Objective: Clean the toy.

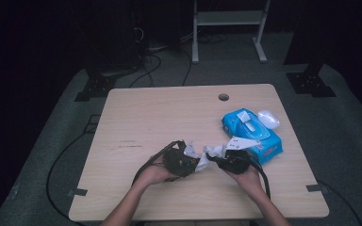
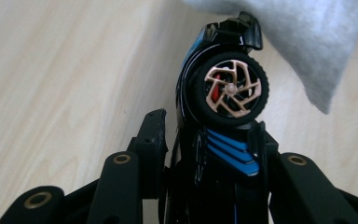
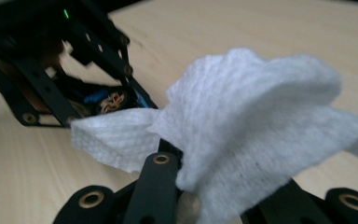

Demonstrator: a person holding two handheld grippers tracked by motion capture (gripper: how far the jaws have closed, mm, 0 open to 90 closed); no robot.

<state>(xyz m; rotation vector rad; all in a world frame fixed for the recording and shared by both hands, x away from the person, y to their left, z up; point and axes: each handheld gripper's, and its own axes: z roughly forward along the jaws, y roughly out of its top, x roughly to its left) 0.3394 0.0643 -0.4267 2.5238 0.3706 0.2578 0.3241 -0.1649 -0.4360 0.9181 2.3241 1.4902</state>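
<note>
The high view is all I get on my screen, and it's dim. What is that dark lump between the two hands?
Observer: The left gripper is clamped on a black toy car with blue stripes; the left gripper view shows a copper-coloured wheel.
Operator: And the white stuff in the middle?
Observer: A white wipe, bunched up and pinched in the right gripper, as the right gripper view shows close up.
Operator: Is the wipe touching the car?
Observer: In the left gripper view the wipe's corner hangs just beside the wheel; I cannot tell whether they touch.
</note>
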